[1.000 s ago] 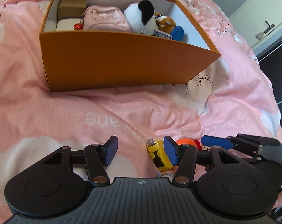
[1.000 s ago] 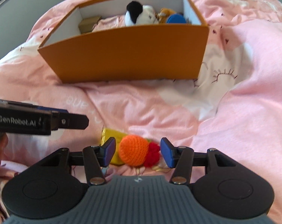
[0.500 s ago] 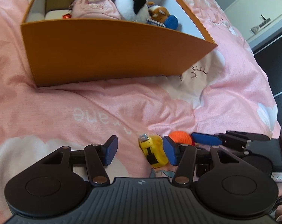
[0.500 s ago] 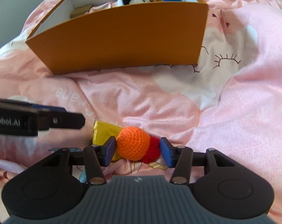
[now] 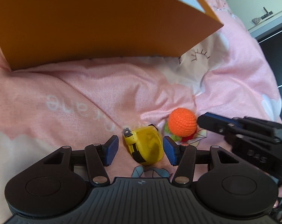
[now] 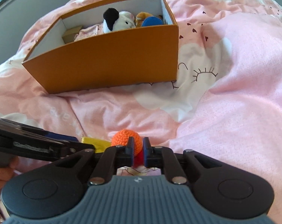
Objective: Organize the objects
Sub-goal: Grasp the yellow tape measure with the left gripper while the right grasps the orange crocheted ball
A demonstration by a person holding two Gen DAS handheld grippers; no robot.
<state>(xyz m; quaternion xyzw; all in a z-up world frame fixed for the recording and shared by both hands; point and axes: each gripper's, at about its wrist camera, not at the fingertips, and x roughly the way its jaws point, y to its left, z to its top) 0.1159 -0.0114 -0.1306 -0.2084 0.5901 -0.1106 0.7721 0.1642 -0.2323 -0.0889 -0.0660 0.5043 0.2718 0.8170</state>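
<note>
Main risk: the right gripper point(image 6: 137, 154) is pinched nearly shut on the narrow red part under the orange crochet ball point(image 6: 126, 137), not on the ball itself, so the soft toy could stretch, swing or slip out on the lift; the yarn gives under the pads and offers little to bite on. Second risk: the left gripper point(image 5: 140, 152) has its fingers apart with the yellow tape measure point(image 5: 145, 146) between them, pads not yet pressing. The tape measure lies tilted and off-centre, close to the right-hand pad, so closing now could push it sideways or catch only an edge of its smooth shell. Third: the two tools work just beside each other, and the right gripper's arm crosses near the ball in the left view, so they could knock together on the way up. The orange box point(image 6: 111, 56) stands well apart, further up the pink bedspread point(image 6: 225, 112), with high walls to clear; soft bedding under it could let it tip if bumped. The toy: round knitted orange head, green and red bits beneath, resting on the bedspread touching or just beside the tape measure. The box already holds a black-and-white plush point(image 6: 116, 20) and other small things.
</note>
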